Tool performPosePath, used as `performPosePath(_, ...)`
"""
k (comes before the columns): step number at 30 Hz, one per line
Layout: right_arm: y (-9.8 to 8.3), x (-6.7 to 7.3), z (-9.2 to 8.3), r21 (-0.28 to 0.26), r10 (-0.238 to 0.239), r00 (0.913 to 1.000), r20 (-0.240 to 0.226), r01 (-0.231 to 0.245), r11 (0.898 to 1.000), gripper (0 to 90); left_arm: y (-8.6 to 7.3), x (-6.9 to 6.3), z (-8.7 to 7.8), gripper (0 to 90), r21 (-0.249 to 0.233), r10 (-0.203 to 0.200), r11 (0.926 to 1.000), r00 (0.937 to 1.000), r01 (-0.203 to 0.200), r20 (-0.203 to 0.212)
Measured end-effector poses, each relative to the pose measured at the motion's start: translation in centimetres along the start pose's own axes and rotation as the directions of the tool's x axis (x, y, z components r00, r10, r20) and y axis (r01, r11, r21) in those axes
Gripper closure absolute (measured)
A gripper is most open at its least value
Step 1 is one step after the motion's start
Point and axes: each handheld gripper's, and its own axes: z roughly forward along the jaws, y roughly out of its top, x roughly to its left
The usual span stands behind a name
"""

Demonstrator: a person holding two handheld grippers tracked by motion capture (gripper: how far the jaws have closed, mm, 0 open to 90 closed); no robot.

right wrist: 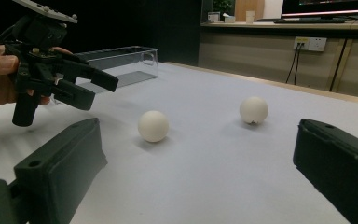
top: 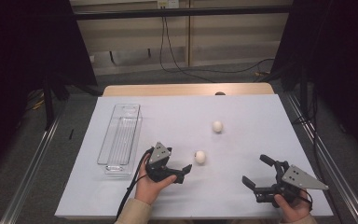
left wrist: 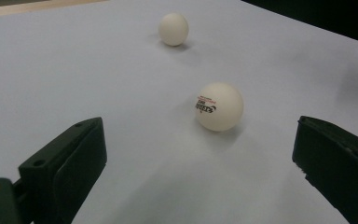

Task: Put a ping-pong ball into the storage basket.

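Two black handheld grippers, left gripper (top: 181, 171) and right gripper (top: 256, 171), each carry a grey three-cornered plate dotted with screws. A black cable (top: 131, 186) trails from the left one. Blocky black fingers (left wrist: 67, 161). Beige sleeves at both wrists.

1. We log a clear plastic tray (top: 120, 139), long and narrow, lying near the left edge of the white table cover (top: 256, 112), its length running front to back.
2. We log a second white ball (top: 217, 126), toward the table's middle, well apart from the tray.
3. We log black cables (top: 177, 65) on the floor beyond the far edge.
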Motion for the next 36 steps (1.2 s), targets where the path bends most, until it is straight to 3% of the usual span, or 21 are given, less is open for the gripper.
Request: performPosePath(36, 0.1, 0.0, 0.0, -0.002, 0.002, 1.0, -0.004, -0.002, 1.0, 1.1, 0.5, -0.6, 1.6, 3.1, 0.037, 0.014, 0.9992, 0.9999, -0.014, 0.001)
